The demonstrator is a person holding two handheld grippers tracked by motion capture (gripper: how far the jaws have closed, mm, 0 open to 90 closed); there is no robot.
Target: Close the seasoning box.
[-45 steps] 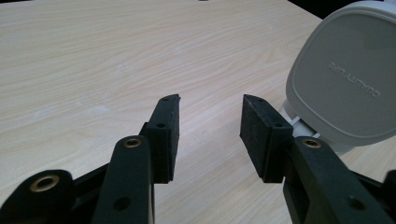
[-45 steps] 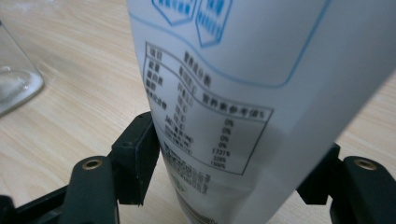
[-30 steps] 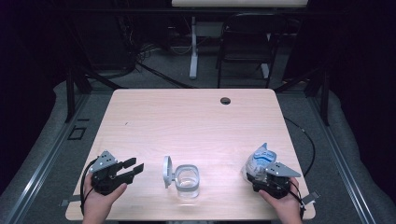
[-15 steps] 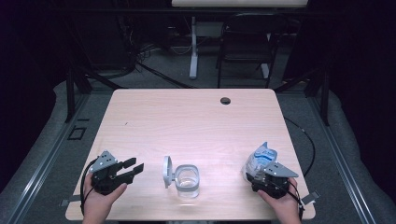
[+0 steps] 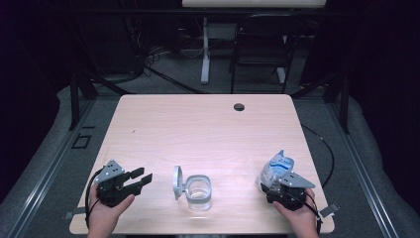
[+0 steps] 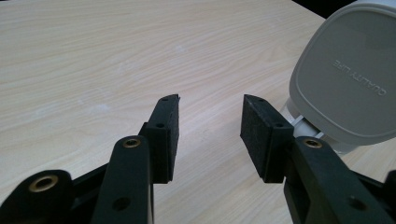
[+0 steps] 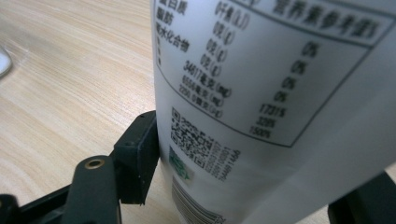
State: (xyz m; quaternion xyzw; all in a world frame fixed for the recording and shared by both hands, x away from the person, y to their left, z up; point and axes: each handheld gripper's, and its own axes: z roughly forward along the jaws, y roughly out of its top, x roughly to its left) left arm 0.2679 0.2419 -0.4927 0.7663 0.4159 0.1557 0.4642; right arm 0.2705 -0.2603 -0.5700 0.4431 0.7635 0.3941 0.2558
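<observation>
Where the high view looks down on the pale wooden table [image 5: 208,124], a clear square container [image 5: 199,192] stands near the front edge with its grey hinged lid [image 5: 177,182] flipped up on its left side. The left gripper [image 5: 142,178], held in a hand [image 5: 101,218] at the front left, lies close beside that lid with its jaws spread and nothing between them. At the front right, the right gripper [image 5: 273,184] holds a white printed pouch [image 5: 277,167] upright, well apart from the container. A small dark hole [image 5: 239,106] sits in the table's far side. In the left gripper view, the left gripper [image 6: 210,121] shows its two black pads apart over bare wood, with the grey lid [image 6: 348,74] just beyond the right-hand pad. In the right gripper view, the pouch [image 7: 261,93], covered in a nutrition table and a QR code, stands between the jaws, one pad pressed against its side.
</observation>
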